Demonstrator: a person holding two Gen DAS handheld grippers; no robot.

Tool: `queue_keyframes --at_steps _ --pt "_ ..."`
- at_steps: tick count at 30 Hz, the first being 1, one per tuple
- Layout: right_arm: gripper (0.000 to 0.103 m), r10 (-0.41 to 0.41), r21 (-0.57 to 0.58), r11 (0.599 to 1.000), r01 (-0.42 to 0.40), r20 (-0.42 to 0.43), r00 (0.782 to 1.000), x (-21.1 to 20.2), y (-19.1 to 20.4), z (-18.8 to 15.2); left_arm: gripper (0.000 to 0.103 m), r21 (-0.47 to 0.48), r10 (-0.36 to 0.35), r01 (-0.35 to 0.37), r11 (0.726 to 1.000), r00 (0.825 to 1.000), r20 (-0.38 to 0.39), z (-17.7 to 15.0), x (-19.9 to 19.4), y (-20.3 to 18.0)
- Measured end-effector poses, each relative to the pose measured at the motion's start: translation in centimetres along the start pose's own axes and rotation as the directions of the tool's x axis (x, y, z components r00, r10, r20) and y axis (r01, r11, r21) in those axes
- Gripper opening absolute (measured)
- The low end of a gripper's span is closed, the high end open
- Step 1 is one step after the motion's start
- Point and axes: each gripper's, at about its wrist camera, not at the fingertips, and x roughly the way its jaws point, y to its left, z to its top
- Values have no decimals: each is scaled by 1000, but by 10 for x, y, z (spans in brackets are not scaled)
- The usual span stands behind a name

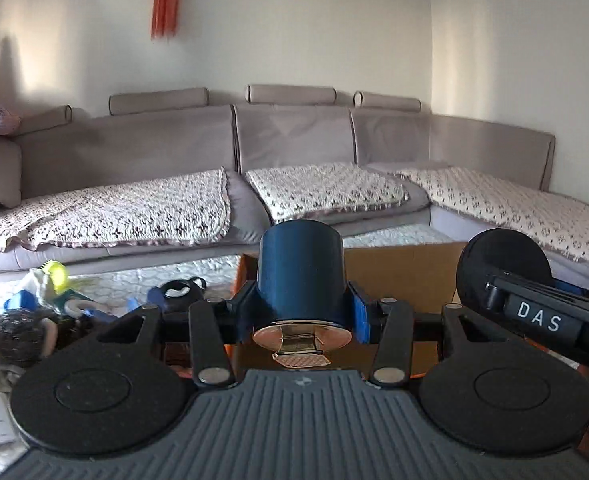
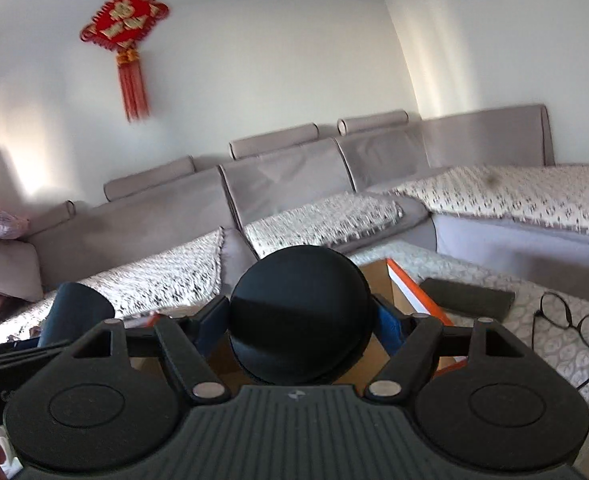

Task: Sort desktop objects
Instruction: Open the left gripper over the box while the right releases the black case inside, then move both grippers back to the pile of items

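My left gripper [image 1: 304,308] is shut on a dark blue cylinder [image 1: 300,268] with a copper-coloured base, held upright between its blue pads [image 1: 360,308]. My right gripper [image 2: 300,322] is shut on a round black zip case [image 2: 298,312]. Both are lifted over an open cardboard box [image 1: 406,276] with an orange rim [image 2: 410,292]. In the left wrist view the black case [image 1: 502,264] shows at the right. In the right wrist view the blue cylinder [image 2: 76,308] shows at the left.
Mixed clutter lies on the patterned table at the left: a yellow-green brush [image 1: 54,274], blue pieces, a black clip [image 1: 178,292]. Right of the box lie a flat black case [image 2: 466,296] and glasses [image 2: 570,320]. A grey corner sofa [image 1: 134,208] stands behind.
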Motion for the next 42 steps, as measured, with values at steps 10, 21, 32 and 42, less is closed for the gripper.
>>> queue_keyframes --at_steps 10,21,32,42 --pt "75 -24 -6 1000 23 -72 997 18 -3 -3 47 25 -1 2 1000 998 -66 0 0 -36" --pt "76 -50 -54 998 44 -110 993 32 1 5 63 29 23 -21 999 998 -50 4 11 -41" --pt "94 -46 18 999 47 -71 996 23 -1 7 103 3 51 -51 999 998 25 11 -13 -28" --pt "103 60 73 995 -66 88 994 -32 32 16 103 -10 56 -55 998 992 110 13 -75 6"
